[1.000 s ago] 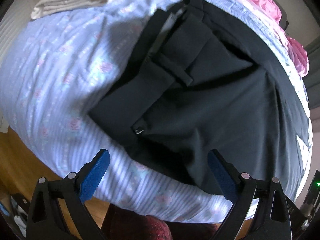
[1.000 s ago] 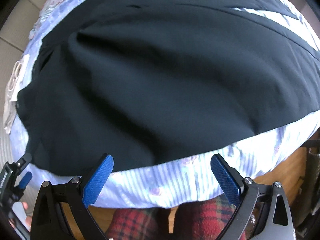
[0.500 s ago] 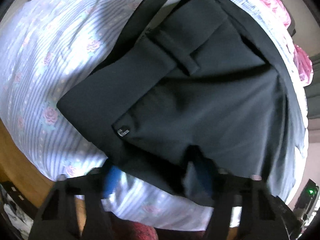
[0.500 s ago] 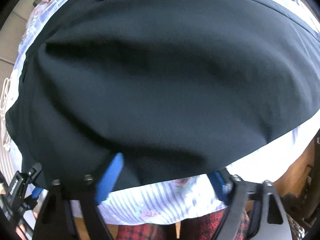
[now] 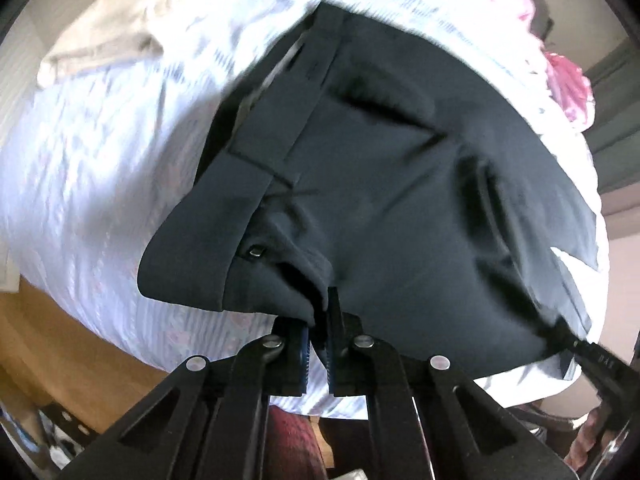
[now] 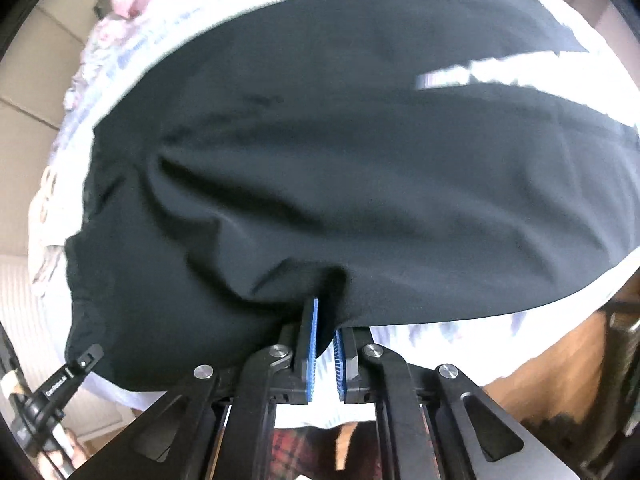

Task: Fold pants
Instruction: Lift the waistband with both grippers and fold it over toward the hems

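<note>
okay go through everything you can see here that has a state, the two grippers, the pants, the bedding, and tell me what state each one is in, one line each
left gripper: jaws just closed, shut on the near edge of the pants by the waistband.
right gripper: jaws just closed, shut on the near edge of the pants.
black pants: spread on the bed, near edge pinched and gathered at both grippers, clasp undone.
striped floral sheet: spread under the pants.
cream cloth: crumpled at the far corner.

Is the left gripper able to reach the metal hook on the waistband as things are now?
Probably not: the left gripper is shut on the near edge of the pants, so the metal hook, though close, stays out of reach unless it lets go.
</note>
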`<action>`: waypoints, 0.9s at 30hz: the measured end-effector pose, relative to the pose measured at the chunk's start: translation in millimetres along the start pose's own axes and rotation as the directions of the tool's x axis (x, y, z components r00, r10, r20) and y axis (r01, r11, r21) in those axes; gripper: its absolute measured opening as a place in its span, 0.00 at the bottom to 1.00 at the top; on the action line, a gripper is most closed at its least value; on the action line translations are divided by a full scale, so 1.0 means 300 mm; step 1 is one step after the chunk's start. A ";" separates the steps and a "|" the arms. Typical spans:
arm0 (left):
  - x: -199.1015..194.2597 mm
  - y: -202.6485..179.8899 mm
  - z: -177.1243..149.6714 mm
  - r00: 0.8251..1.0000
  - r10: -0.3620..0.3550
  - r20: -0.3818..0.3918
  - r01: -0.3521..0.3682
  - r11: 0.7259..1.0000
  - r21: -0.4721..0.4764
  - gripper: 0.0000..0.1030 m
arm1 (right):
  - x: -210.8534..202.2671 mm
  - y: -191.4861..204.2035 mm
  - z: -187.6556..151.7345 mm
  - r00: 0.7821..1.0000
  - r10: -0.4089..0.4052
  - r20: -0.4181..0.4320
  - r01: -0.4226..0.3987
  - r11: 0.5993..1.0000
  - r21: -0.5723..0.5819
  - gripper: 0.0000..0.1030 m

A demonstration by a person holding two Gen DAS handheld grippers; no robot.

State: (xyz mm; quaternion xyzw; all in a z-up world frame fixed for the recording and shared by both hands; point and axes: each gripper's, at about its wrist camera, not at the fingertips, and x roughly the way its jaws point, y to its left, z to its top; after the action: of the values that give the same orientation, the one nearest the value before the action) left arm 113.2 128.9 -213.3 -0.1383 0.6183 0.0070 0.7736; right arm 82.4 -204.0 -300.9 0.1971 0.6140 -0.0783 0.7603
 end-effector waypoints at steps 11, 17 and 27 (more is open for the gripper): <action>-0.210 -0.081 0.311 0.963 -0.137 0.232 0.095 0.979 0.183 0.08 | -0.364 0.147 0.226 0.980 -0.001 0.198 -0.004 1.000 0.020 0.08; -0.216 -0.138 0.477 0.944 -0.161 0.288 0.112 0.977 0.180 0.08 | -0.463 0.253 0.377 0.954 0.003 0.299 -0.001 1.000 -0.009 0.08; -0.062 -0.284 0.792 0.952 -0.100 0.290 0.041 0.978 0.202 0.08 | -0.359 0.338 0.746 0.960 0.002 0.279 0.029 0.994 -0.105 0.08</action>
State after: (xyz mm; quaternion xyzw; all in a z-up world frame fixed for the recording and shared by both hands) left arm 351.2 102.8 -131.0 -0.0819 0.4867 -0.0602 0.8676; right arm 295.9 -213.6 -138.6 0.1384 0.5056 -0.0771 0.8481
